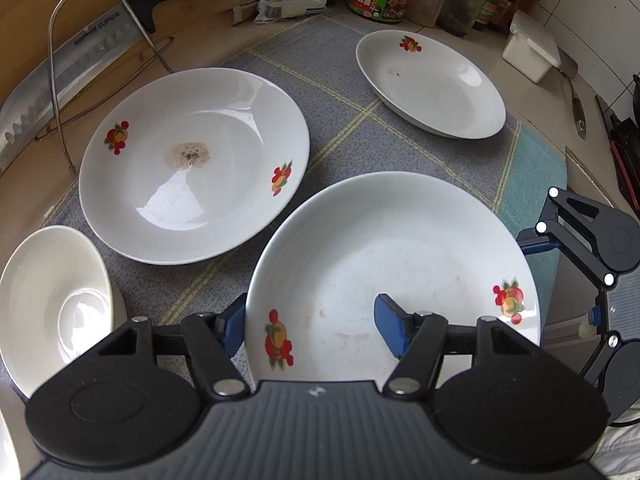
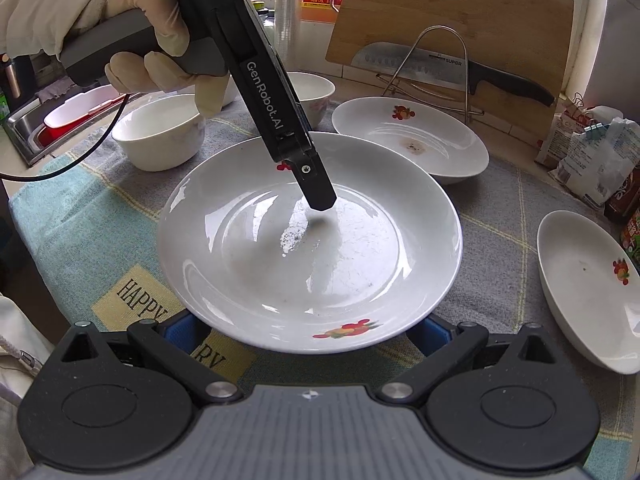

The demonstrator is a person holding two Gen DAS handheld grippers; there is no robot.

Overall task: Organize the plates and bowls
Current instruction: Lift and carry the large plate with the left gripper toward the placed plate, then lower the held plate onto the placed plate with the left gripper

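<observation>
While the left gripper (image 1: 313,322) clamps the plate (image 1: 380,240) rim, the right gripper (image 2: 310,329) gapes open beneath it

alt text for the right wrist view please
A large white plate with fruit decals fills centre frame over a checked cloth, a gloved hand holding the left claw at its far rim, one finger inside. The right claw spreads blue pads wide at its near rim; two more plates and white bowls lie around.
</observation>
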